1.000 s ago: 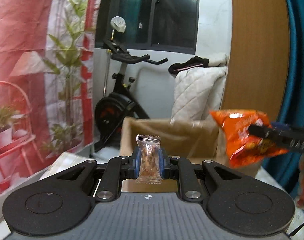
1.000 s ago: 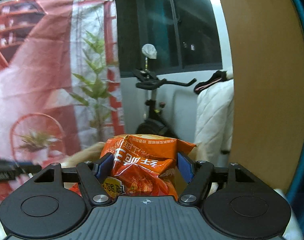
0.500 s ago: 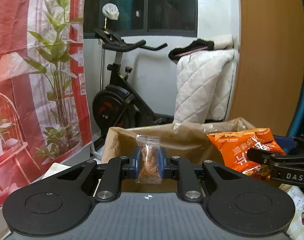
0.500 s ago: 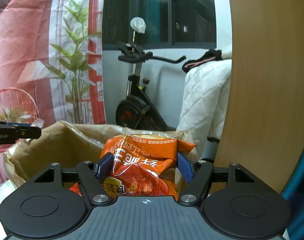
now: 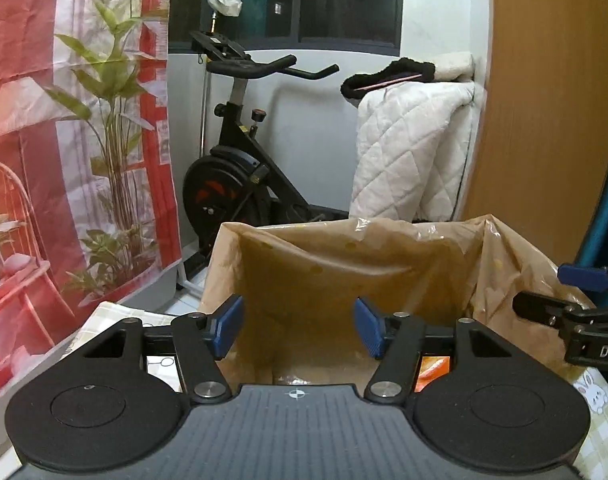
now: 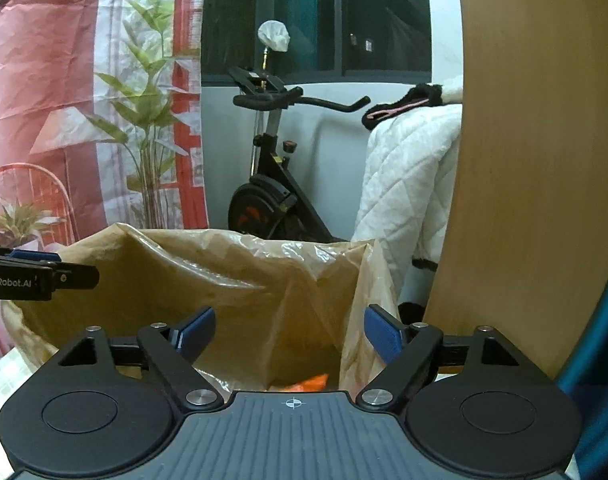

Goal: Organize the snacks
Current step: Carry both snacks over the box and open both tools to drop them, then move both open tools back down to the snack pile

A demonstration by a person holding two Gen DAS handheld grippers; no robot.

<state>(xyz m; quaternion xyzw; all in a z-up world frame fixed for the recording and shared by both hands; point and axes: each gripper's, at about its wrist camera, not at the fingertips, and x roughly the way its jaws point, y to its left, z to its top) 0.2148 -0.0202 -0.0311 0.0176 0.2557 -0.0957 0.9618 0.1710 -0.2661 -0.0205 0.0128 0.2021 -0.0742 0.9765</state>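
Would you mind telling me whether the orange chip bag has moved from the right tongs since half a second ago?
Yes. It left the right tongs, now open, and dropped down into the brown bag, where an orange corner shows below the rim.

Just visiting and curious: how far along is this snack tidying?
Both the left gripper and right gripper hang open and empty over the brown bag. An orange packet already lies inside. Nothing is in hand now. Whether more snacks wait outside the bag cannot be seen from here.
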